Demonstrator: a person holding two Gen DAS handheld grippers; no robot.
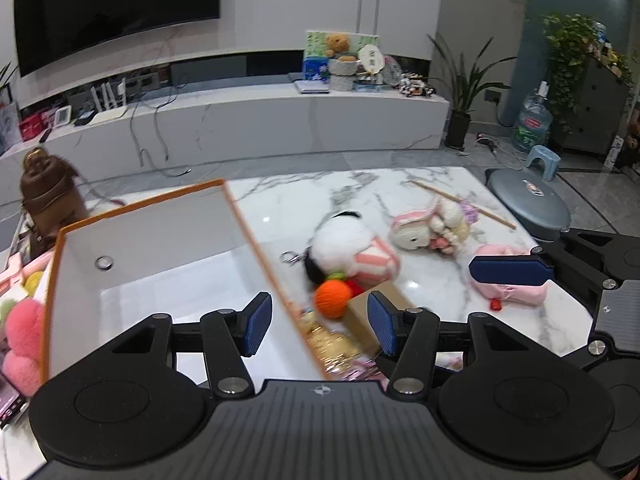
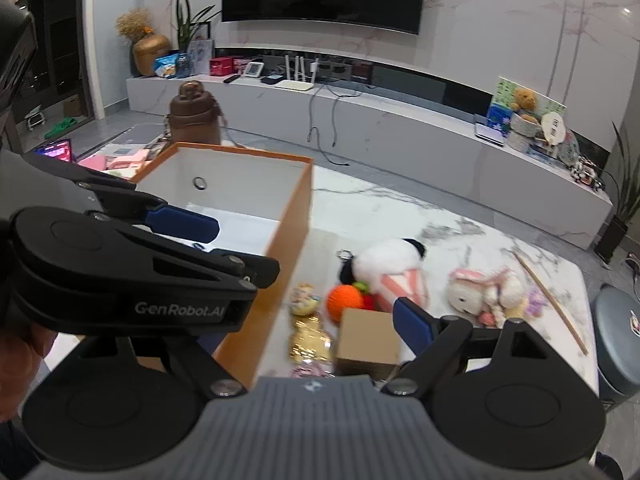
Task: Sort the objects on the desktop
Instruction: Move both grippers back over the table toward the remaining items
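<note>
An open box (image 1: pixel 152 240) with orange outer walls and white inside stands on the marble table; it also shows in the right wrist view (image 2: pixel 280 248). My left gripper (image 1: pixel 318 326) is open and straddles the box's right wall. Beside the box lie a black-and-white plush (image 1: pixel 344 244), an orange knitted ball (image 1: pixel 333 298), a small cardboard box (image 2: pixel 368 340), gold trinkets (image 2: pixel 310 338) and a white-and-pink bunny plush (image 2: pixel 480 294). My right gripper (image 2: pixel 316 320) is open above the cardboard box; its left finger is hidden behind the left gripper.
A brown bottle (image 2: pixel 194 118) stands behind the box. A wooden stick (image 2: pixel 552 300) lies at the table's right side. A pink cloth (image 1: pixel 508 288) lies under my right gripper's finger. Pink fluffy items (image 1: pixel 24 340) sit left of the box. A grey stool (image 2: pixel 620 344) stands beside the table.
</note>
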